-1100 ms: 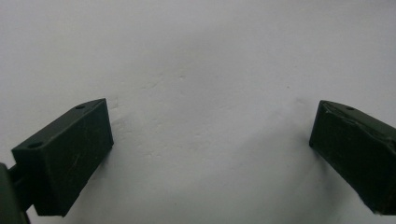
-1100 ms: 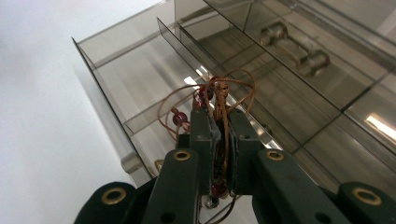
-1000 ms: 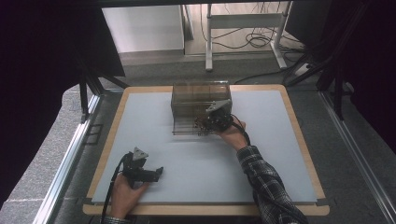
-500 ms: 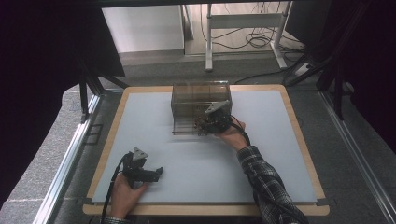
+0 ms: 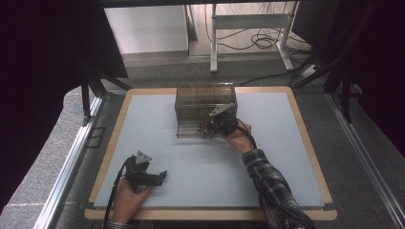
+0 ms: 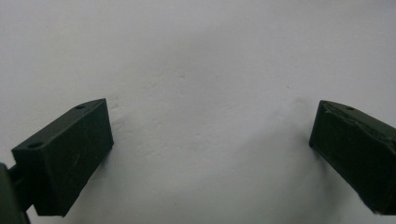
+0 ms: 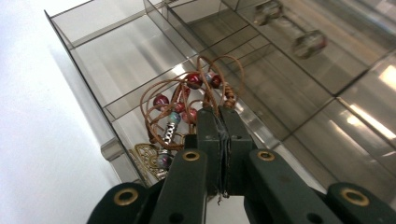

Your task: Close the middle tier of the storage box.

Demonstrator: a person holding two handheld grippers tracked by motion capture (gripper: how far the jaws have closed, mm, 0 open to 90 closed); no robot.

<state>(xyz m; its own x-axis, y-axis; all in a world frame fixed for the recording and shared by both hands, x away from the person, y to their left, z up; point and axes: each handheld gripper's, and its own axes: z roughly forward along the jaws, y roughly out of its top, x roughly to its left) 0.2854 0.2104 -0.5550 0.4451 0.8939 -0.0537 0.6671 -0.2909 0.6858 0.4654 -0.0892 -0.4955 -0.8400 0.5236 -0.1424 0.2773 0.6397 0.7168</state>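
Observation:
A smoky clear drawer box stands at the back middle of the table, its lower drawer pulled out toward me. My right gripper hangs over that open drawer. Its jaws have just been closing and now pinch the brown cord of a beaded bracelet, red and silver beads dangling above the drawer's compartments; the right gripper shows no gap between its pads. My left gripper rests on the mat near the front left, and the left gripper stands wide open over bare white surface.
The pale blue-white mat covers a wooden-edged tabletop. A gold filigree charm lies in the drawer under the bracelet. Black curtains flank both sides, and a desk frame with cables stands beyond the table.

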